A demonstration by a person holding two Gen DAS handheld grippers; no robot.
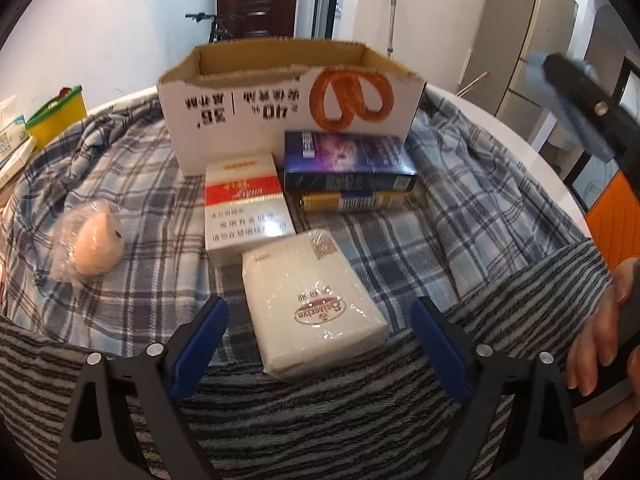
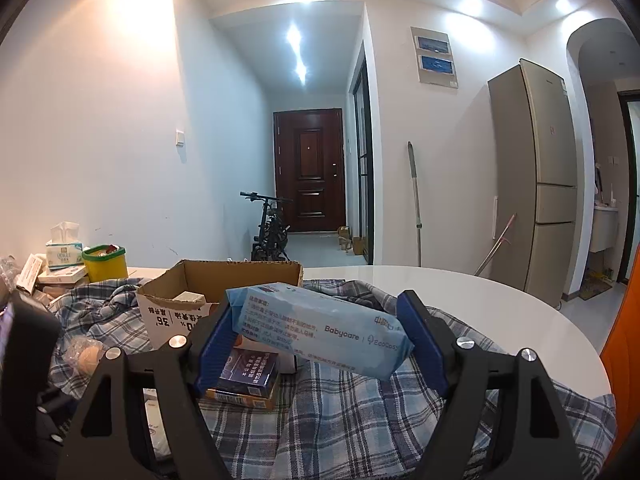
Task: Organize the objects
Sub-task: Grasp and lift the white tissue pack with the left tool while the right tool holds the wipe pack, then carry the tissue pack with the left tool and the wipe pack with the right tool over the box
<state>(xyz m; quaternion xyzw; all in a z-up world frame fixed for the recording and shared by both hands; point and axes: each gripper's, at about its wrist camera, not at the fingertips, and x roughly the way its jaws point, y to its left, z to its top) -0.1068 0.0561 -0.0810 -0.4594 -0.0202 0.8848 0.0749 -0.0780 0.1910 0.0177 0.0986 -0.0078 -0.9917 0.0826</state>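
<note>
An open cardboard box [image 1: 288, 108] stands on a plaid cloth [image 1: 120, 184]; it also shows in the right wrist view [image 2: 176, 308]. Before it lie a red-and-white carton [image 1: 246, 208], a dark purple box [image 1: 348, 164] stacked on a gold box [image 1: 356, 202], and a white wrapped tissue pack [image 1: 316, 304]. My left gripper [image 1: 320, 340] is open, its fingers on either side of the tissue pack's near end. My right gripper [image 2: 320, 344] is shut on a light blue wipes pack [image 2: 320, 328], held above the cloth near the box. It shows at the upper right of the left wrist view [image 1: 576, 108].
A wrapped peach-coloured item [image 1: 94, 248] lies on the cloth at left. A yellow tub [image 2: 105, 264], a tissue box [image 2: 64, 248] and cartons sit at the table's left. The white round table [image 2: 500, 304] extends right. A striped blanket [image 1: 280, 408] covers the near edge.
</note>
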